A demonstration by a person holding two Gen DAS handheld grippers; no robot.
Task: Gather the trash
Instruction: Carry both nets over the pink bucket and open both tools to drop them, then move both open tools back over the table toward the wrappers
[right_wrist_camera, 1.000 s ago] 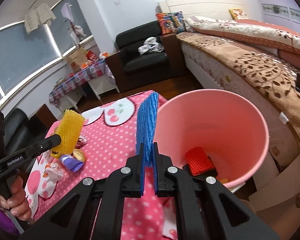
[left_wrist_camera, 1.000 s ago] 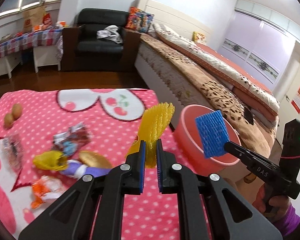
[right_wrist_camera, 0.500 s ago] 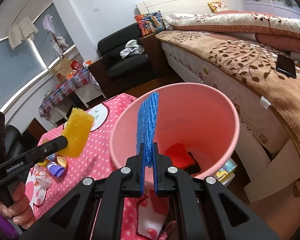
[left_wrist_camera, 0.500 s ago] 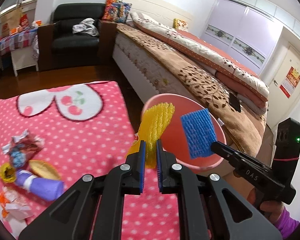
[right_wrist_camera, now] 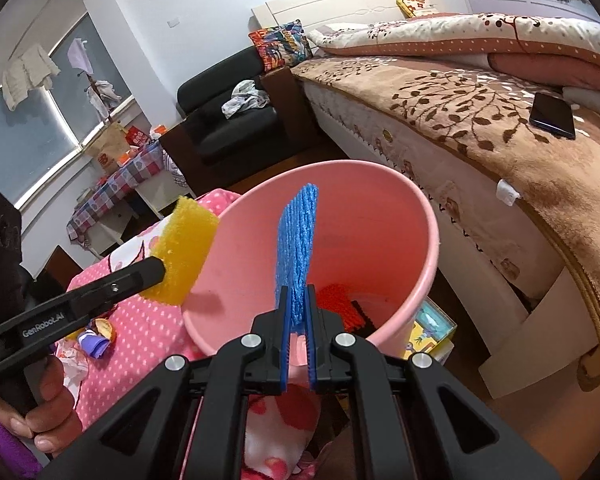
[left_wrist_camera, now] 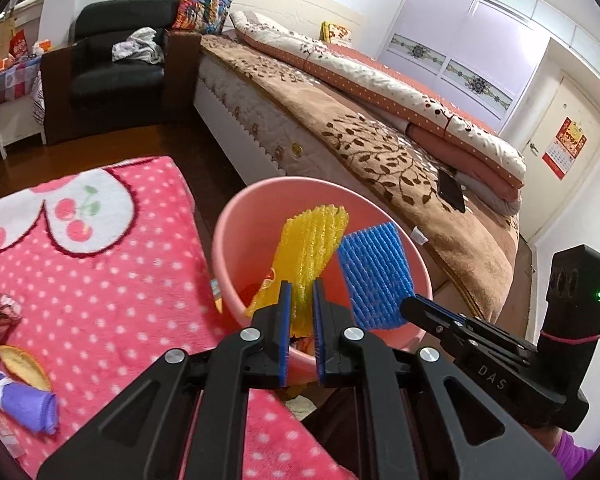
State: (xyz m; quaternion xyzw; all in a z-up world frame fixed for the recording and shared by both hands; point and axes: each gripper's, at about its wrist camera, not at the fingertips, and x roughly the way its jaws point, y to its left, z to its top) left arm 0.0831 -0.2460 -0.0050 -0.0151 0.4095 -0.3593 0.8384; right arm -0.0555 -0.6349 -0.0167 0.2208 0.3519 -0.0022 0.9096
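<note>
Over the pink bucket [left_wrist_camera: 236, 248], the left hand-held gripper [left_wrist_camera: 300, 312] pinches a yellow foam net [left_wrist_camera: 308, 240], and the right hand-held gripper [right_wrist_camera: 297, 320] pinches a blue foam net [right_wrist_camera: 298, 240] just beside it. A red foam net [right_wrist_camera: 336, 304] lies inside the bucket. More wrappers [left_wrist_camera: 16, 380] lie on the pink dotted tabletop [left_wrist_camera: 112, 300] to the left.

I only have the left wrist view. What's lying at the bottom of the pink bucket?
Observer: A red foam net lies there, with something black beside it.
Operator: Is the yellow foam net over the opening?
Observer: In the right wrist view, the yellow foam net sits at the rim of the pink bucket, partly outside it.
Operator: And the blue one?
Observer: The blue foam net stands edge-on over the opening, in the right claw.
</note>
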